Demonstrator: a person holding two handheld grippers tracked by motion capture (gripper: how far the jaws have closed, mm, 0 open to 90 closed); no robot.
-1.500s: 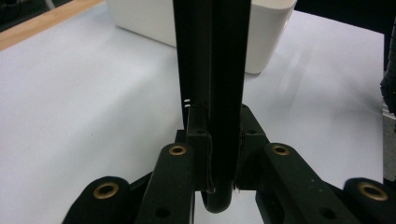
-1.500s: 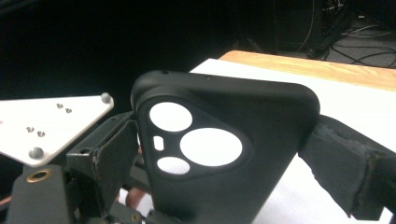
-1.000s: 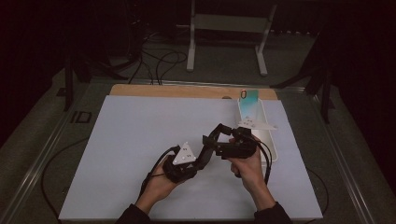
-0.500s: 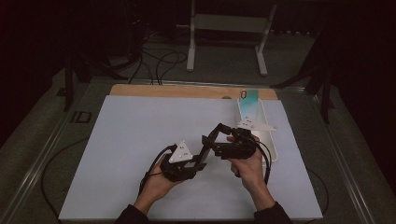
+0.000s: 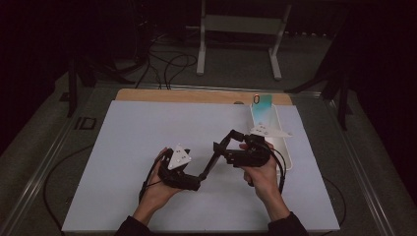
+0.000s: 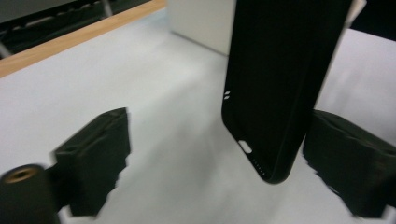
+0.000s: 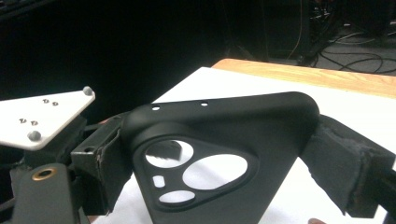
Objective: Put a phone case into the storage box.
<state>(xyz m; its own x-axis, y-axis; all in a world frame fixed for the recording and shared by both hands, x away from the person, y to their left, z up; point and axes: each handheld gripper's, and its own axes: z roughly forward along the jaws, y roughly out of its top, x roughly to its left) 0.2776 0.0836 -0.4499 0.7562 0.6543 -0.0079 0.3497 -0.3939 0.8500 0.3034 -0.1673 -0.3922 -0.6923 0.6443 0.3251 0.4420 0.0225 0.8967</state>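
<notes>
A black phone case (image 5: 210,162) hangs slanted above the white table mat, between the two hand-held grippers. My right gripper (image 7: 222,154) is shut on its camera-cutout end (image 7: 224,126), one pad pressed on each side edge. My left gripper (image 6: 219,154) has just been opening. The case's port end (image 6: 275,84) still stands between its jaws, close to the right-hand pad (image 6: 350,168) and far from the left-hand one (image 6: 93,158). In the high view the left gripper (image 5: 196,178) points right at the case's lower end, and the right gripper (image 5: 223,147) points left.
A long white tray (image 5: 284,150) lies along the mat's right side behind the right hand, with a teal item (image 5: 263,102) at its far end. A wooden strip (image 5: 196,96) runs along the mat's far edge. Cables and a stand's legs lie on the floor beyond.
The left gripper's jaws have opened off the case's lower end, and the left hand has eased a little back to the left. The right hand and the case have kept still.
</notes>
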